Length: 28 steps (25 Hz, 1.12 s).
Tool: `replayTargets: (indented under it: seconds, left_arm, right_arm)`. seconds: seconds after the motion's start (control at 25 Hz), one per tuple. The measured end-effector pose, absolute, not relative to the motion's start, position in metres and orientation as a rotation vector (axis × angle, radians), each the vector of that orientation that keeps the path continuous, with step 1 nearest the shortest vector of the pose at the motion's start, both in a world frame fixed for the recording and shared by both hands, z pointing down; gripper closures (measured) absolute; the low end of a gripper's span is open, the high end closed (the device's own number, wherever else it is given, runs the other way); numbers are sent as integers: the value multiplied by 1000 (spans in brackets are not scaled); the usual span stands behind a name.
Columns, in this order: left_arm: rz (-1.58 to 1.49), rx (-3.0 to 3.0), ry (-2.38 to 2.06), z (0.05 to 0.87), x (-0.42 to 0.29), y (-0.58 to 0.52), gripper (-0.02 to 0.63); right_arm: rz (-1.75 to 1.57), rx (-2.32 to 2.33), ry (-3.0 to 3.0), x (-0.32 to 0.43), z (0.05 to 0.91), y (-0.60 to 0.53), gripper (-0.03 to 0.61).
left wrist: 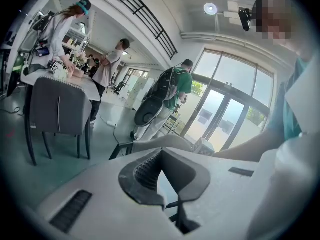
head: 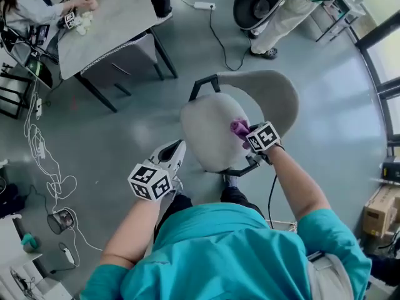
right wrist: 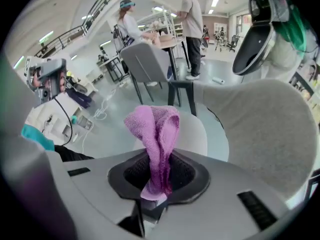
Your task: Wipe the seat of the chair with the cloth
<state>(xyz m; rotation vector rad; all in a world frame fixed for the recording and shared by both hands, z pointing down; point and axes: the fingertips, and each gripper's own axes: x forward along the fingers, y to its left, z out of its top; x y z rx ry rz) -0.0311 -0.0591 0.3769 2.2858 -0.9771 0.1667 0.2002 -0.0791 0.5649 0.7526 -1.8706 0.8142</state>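
Note:
The chair's pale grey seat (head: 206, 133) is in the middle of the head view, its backrest (head: 269, 92) to the right. My right gripper (head: 249, 137) hangs over the seat's right side, shut on a purple cloth (head: 239, 129). In the right gripper view the cloth (right wrist: 155, 129) stands up, bunched between the jaws of the right gripper (right wrist: 157, 171), with the seat (right wrist: 192, 131) just beyond and the backrest (right wrist: 260, 119) on the right. My left gripper (head: 175, 150) sits off the seat's left edge, shut and holding nothing. In its own view the left gripper (left wrist: 162, 159) points across the room.
A table (head: 106, 20) with a dark grey chair (head: 122, 61) stands at the upper left, with people around it. A person with a large bag (head: 269, 5) stands behind the backrest. Cables (head: 47, 161) trail on the floor at left. A cardboard box (head: 380, 211) is at right.

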Motion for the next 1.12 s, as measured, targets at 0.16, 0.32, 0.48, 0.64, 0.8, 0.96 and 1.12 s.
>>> replayTargets:
  seconds: [0.16, 0.32, 0.48, 0.64, 0.8, 0.96, 1.12]
  left_arm:
    - [139, 2365, -965, 316, -22, -52, 618]
    - [98, 2441, -995, 256, -23, -51, 618]
    - [51, 2491, -1034, 203, -30, -45, 618]
    - [-38, 2538, -1071, 146, -39, -44, 618]
    - [-141, 2573, -1105, 91, -53, -51, 618]
    - [-193, 2643, -1126, 47, -65, -54, 618]
    - [-192, 2688, -1138, 25, -70, -55, 618]
  right_arm:
    - [835, 855, -1992, 193, 497, -81, 509]
    - [838, 958, -2157, 184, 416, -89, 509]
    - [825, 1006, -2336, 171, 325, -87, 509]
    - [739, 1010, -2532, 160, 230, -86, 509]
    - [659, 1009, -2702, 149, 148, -84, 509]
    - [505, 995, -2820, 137, 83, -76, 509]
    - [421, 998, -2905, 130, 41, -71, 511]
